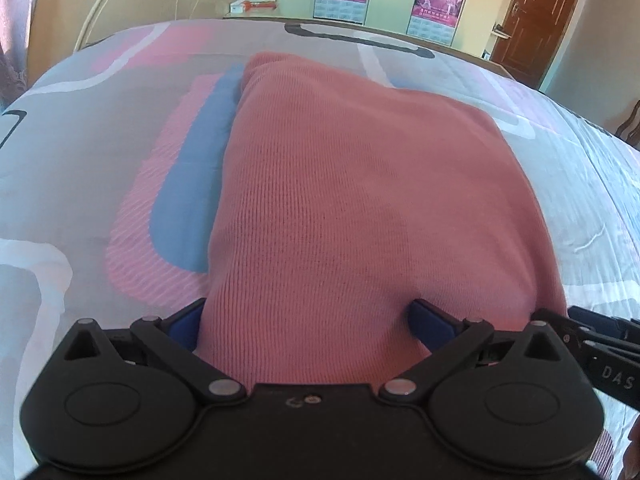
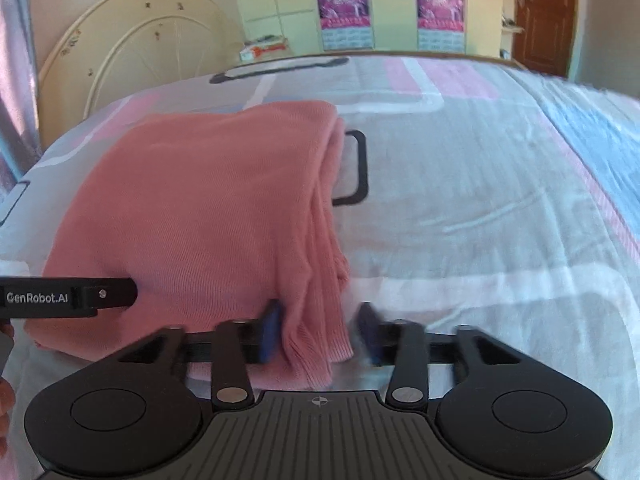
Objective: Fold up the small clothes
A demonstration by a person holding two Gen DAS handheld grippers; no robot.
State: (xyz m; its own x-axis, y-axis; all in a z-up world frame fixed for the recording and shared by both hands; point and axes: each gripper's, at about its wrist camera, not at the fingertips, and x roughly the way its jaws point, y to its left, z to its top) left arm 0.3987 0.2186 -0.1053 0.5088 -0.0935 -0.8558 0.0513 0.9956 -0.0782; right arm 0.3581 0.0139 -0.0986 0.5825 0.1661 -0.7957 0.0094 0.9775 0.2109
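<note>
Left gripper (image 1: 308,322) is tilting steeply down with its blue pads spread as wide as they go, straddling the near edge of the folded pink knit garment (image 1: 360,184) without squeezing it. Right gripper (image 2: 320,330) is angling down just beside it, jaws parted partway around the garment's layered right-hand corner, pads blurry and not pressing. Past that corner, the patterned grey-pink-and-blue bedsheet (image 2: 500,208) is lying open toward the right.

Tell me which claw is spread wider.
The left claw: it spans much of the pink sweater, while the right claw brackets only its layered edge.
</note>
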